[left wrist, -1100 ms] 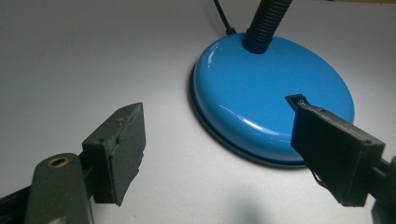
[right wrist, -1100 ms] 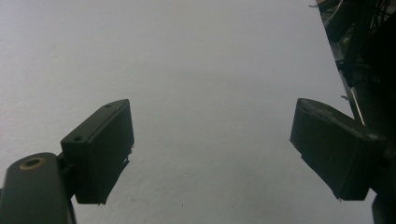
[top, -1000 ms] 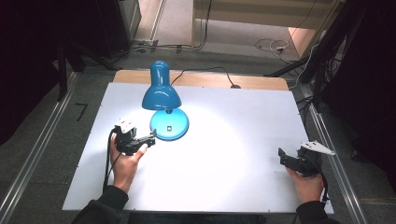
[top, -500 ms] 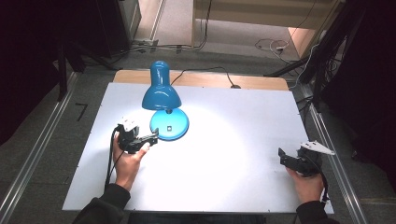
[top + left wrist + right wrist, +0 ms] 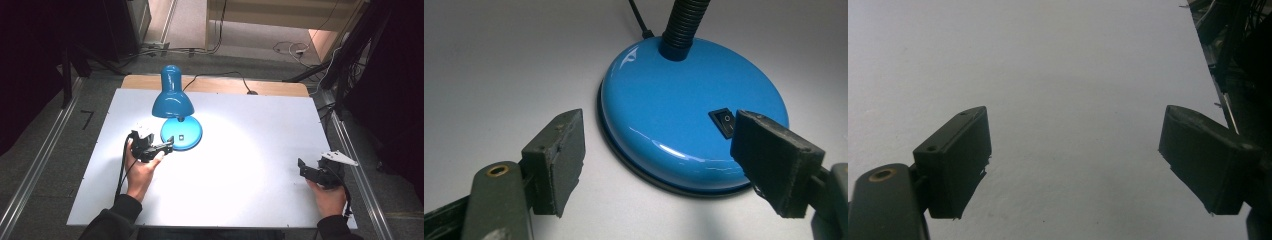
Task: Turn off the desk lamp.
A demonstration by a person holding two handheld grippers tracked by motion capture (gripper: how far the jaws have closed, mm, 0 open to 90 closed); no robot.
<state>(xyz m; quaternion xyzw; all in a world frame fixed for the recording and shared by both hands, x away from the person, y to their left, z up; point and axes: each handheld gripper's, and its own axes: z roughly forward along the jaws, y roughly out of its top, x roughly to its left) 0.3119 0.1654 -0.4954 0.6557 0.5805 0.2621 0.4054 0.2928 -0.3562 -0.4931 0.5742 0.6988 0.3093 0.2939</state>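
A blue desk lamp stands lit on the white table (image 5: 260,150), its shade (image 5: 172,104) bent over its round base (image 5: 186,131). A black rocker switch (image 5: 725,121) sits on top of the base (image 5: 674,115), below the ribbed black neck (image 5: 684,20). My left gripper (image 5: 167,146) (image 5: 659,155) is open at the base's left rim. Its jaws have just been closing a little. The rim lies between them and the pads touch nothing. My right gripper (image 5: 303,169) (image 5: 1073,155) rests open and empty over bare table near the right edge.
The lamp's black cable (image 5: 220,77) runs back over the wooden strip (image 5: 280,89) at the table's far edge. Metal rails (image 5: 35,170) run along both sides of the table. Dark stands and loose cables lie on the floor beyond.
My left gripper has edged right, closer to the lamp base. The right hand and the lamp have stayed put.
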